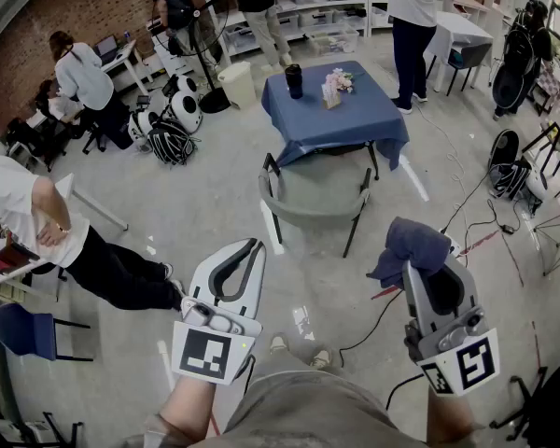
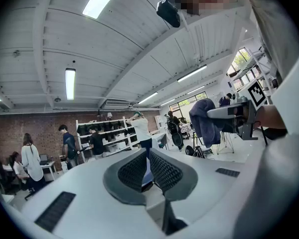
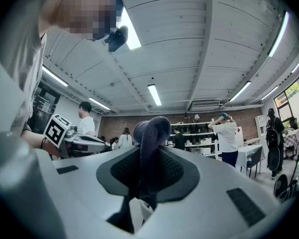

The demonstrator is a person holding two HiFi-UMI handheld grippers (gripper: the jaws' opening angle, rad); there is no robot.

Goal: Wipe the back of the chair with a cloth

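Observation:
The grey chair [image 1: 310, 215] with a curved back stands ahead of me on the floor, pushed up to a table, its back toward me. Both grippers are held level in front of me, well short of the chair. My right gripper [image 1: 418, 265] is shut on a dark blue cloth [image 1: 409, 245], which bunches over its tips. In the right gripper view the cloth [image 3: 150, 141] is pinched between the ribbed pads. My left gripper [image 1: 251, 247] is shut with nothing in it; its pads [image 2: 162, 171] nearly meet in the left gripper view.
The table's blue tablecloth [image 1: 373, 124] lies behind the chair, with a black cup [image 1: 294, 80] and flowers [image 1: 340, 80] on it. Cables [image 1: 467, 215] trail on the floor at right. A person [image 1: 47, 227] bends at left beside a blue chair [image 1: 23, 329]. Others stand by far shelves.

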